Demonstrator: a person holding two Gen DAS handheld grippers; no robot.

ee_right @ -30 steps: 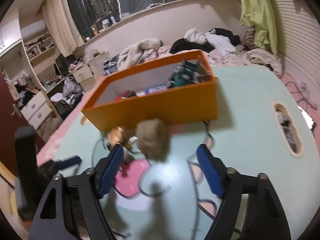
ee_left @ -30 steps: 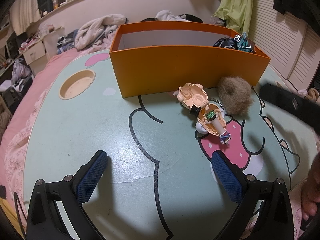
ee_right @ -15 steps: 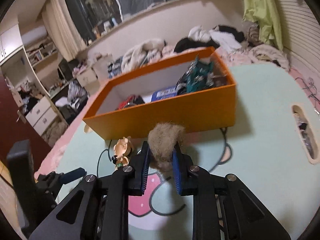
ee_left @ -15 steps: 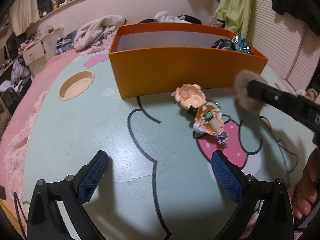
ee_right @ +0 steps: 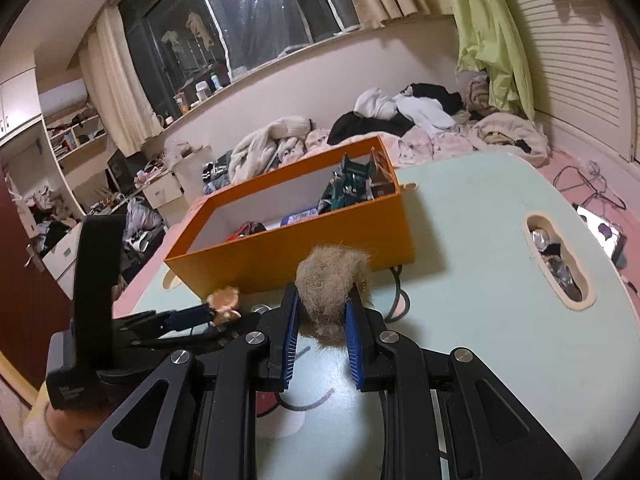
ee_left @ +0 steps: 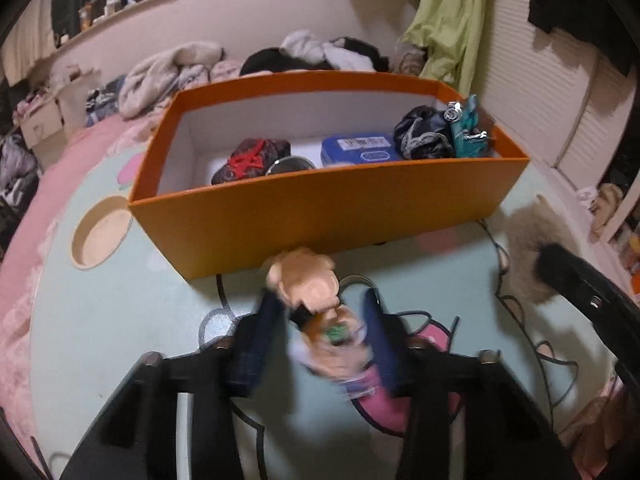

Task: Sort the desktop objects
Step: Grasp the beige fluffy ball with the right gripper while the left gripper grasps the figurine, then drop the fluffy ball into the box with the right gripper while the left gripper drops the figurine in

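Observation:
A peach toy figure (ee_left: 308, 284), blurred, lies between the blue pads of my left gripper (ee_left: 320, 300) just in front of the orange box (ee_left: 320, 208). The jaws are closing and the pads look pressed on the toy's sides. The right wrist view shows the same toy (ee_right: 225, 300) at the left gripper's tip. My right gripper (ee_right: 322, 296) is shut on a tan fur ball (ee_right: 332, 276), held above the table near the box's (ee_right: 296, 252) front wall. In the left wrist view the fur ball (ee_left: 528, 232) shows at the right.
The box holds a blue tin (ee_left: 360, 150), a red and black item (ee_left: 252, 160), dark cloth (ee_left: 424, 136) and teal pieces. The mint table (ee_left: 120, 320) has a round recess (ee_left: 102, 236) and a slot (ee_right: 556, 256). A bed piled with clothes lies behind.
My left gripper moved forward over the toy figure and its jaws closed around it. The right gripper closed on the fur ball and lifted it a little toward the box.

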